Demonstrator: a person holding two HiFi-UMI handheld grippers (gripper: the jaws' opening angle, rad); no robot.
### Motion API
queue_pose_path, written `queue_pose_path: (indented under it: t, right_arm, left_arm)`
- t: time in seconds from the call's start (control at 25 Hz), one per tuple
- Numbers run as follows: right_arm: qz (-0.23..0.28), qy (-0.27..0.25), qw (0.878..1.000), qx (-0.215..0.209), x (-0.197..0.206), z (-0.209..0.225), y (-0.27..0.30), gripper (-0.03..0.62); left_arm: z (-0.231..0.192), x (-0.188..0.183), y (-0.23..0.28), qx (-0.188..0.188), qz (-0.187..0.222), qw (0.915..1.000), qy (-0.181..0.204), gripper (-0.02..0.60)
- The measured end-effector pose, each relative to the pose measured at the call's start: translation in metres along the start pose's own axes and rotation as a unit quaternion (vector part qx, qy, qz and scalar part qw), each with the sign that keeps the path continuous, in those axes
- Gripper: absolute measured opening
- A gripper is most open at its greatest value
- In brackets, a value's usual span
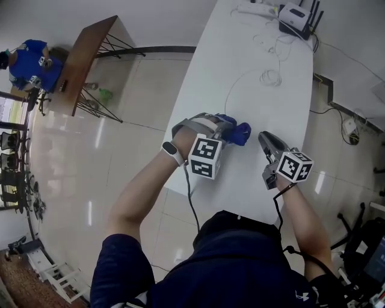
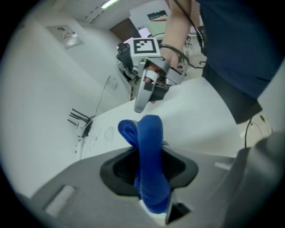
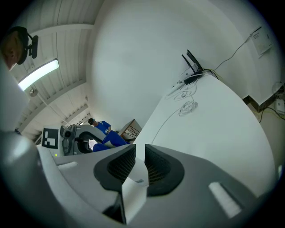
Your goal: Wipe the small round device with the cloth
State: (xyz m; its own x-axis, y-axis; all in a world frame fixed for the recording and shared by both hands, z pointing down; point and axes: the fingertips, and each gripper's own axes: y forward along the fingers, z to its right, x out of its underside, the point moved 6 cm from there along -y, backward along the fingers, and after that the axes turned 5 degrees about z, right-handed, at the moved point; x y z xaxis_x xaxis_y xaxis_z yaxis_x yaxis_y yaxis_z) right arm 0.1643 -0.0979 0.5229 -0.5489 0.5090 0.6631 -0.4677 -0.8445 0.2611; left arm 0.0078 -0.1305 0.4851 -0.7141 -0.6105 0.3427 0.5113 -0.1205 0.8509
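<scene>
Left hand-held gripper [image 1: 227, 129] is clenched on the blue cloth [image 2: 149, 151], which sticks up folded between its jaws above the white table [image 1: 264, 108]. Just beside it, the right hand-held gripper [image 3: 140, 156] has its jaws a narrow gap apart, with nothing made out between them; the small round device cannot be made out. Further along the table lie a coiled white cable [image 1: 271, 77] and a white router [image 1: 295, 15] at the far end.

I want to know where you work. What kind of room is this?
Probably an office or lab workroom: a long white table carries a router and loose cables, a wooden desk stands nearby with a person beside it, and the floor is shiny tile.
</scene>
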Motion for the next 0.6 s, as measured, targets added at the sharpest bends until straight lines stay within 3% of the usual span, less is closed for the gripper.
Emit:
queue_pose_path:
  t: [0.12,0.24,0.32,0.44,0.6]
  right_arm:
    - [0.005,0.006,1.000,0.005,-0.001,0.003,-0.001,0.067]
    - [0.005,0.018,1.000,0.013,0.001,0.009,-0.001,0.065]
    - [0.000,0.028,0.999,0.016,0.006,0.014,-0.002,0.064]
    - [-0.006,0.037,0.999,0.021,0.012,0.019,-0.003,0.064]
    - [-0.005,0.038,0.999,0.026,0.015,0.020,-0.007,0.064]
  left_arm:
    - [-0.023,0.013,0.004,0.026,0.018,0.9961,-0.083,0.130]
    - [-0.044,0.037,0.019,0.071,0.028,0.9806,-0.180,0.130]
    - [-0.056,0.054,0.030,0.106,0.032,0.9628,-0.246,0.130]
    - [-0.054,0.073,0.048,0.175,0.030,0.9239,-0.339,0.130]
    - [-0.037,0.089,0.067,0.220,0.035,0.8809,-0.418,0.130]
